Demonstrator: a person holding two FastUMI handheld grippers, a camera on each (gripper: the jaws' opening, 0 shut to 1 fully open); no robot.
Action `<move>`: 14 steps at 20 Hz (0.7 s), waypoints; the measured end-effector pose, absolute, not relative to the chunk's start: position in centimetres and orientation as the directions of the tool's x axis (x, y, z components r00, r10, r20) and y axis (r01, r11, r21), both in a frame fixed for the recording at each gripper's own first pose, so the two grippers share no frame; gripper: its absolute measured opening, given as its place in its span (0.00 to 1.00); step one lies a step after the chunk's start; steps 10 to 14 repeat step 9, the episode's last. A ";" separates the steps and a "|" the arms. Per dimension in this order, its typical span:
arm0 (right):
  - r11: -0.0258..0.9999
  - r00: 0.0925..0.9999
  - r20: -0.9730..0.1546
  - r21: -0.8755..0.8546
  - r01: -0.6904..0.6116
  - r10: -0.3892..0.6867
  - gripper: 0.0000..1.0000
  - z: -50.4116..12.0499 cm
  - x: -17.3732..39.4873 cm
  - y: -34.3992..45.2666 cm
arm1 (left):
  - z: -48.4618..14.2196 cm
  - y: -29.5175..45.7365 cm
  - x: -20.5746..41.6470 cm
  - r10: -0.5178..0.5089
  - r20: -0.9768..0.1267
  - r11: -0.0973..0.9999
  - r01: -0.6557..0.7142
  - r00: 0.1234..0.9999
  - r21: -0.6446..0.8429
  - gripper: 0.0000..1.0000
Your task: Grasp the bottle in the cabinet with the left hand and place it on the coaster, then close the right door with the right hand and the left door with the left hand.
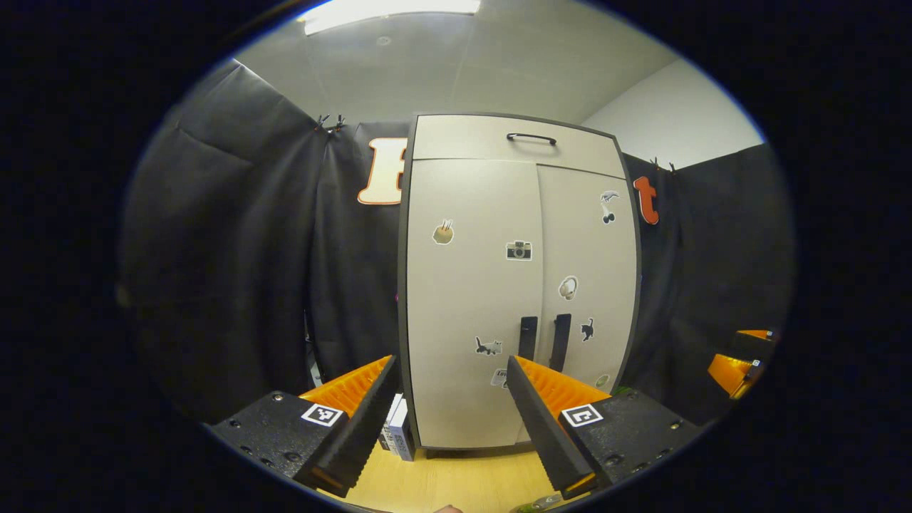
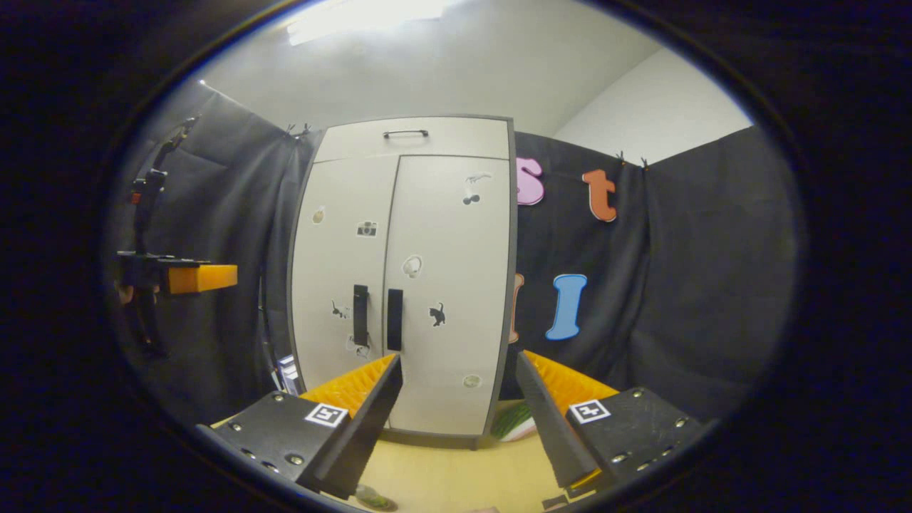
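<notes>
Both tongs stand wide with nothing between them: the left tongs (image 1: 449,420) and the right tongs (image 2: 459,420) hang above the wooden surface (image 1: 456,484), facing the cabinet (image 1: 513,285). Its left door (image 1: 470,299) and right door (image 1: 588,285) are both flush shut, dark handles (image 1: 543,340) side by side at the seam. The bottle is hidden, and something green at the cabinet's right foot is too small to name. This fits either doors awaiting opening or doors shut again. Any approach should stay square to the handles.
</notes>
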State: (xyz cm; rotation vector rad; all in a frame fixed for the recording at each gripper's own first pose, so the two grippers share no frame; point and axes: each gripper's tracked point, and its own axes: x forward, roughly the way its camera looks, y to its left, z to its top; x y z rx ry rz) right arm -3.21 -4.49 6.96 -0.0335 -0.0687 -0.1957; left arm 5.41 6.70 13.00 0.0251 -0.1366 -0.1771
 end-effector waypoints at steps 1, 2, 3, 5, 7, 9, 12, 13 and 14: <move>0.980 0.978 0.068 -0.013 0.196 -0.195 0.97 6.8 -3.2 -4.1 | 12.6 7.2 5.6 -0.173 0.129 0.985 0.170 0.976 0.040 0.95; 0.981 0.978 0.065 -0.001 0.196 -0.196 0.97 6.9 -3.3 -3.7 | 12.5 7.6 5.7 -0.169 0.135 0.985 0.165 0.976 0.043 0.96; 0.980 0.978 0.064 0.004 0.200 -0.200 0.97 7.0 -3.4 -3.4 | 12.4 7.8 5.8 -0.169 0.141 0.985 0.164 0.976 0.047 0.96; 0.977 0.975 0.070 -0.001 0.211 -0.211 0.98 7.3 -3.6 -2.9 | 12.0 7.8 5.9 -0.182 0.144 0.983 0.175 0.973 0.057 0.96; 0.975 0.973 0.076 -0.009 0.220 -0.219 0.97 7.5 -3.6 -2.3 | 11.7 7.8 6.0 -0.199 0.143 0.980 0.193 0.969 0.055 0.96; 0.975 0.973 0.073 -0.002 0.221 -0.220 0.97 7.5 -3.6 -1.7 | 11.6 7.8 6.2 -0.216 0.143 0.976 0.210 0.966 0.053 0.95; 0.975 0.973 0.073 -0.002 0.221 -0.220 0.97 7.5 -3.6 -1.7 | 11.6 7.8 6.2 -0.216 0.143 0.976 0.210 0.966 0.053 0.95; 0.975 0.973 0.073 -0.002 0.221 -0.220 0.97 7.5 -3.6 -1.7 | 11.6 7.8 6.2 -0.216 0.143 0.976 0.210 0.966 0.053 0.95; 0.975 0.973 0.073 -0.002 0.221 -0.220 0.97 7.5 -3.6 -1.7 | 11.6 7.8 6.2 -0.216 0.143 0.976 0.210 0.966 0.053 0.95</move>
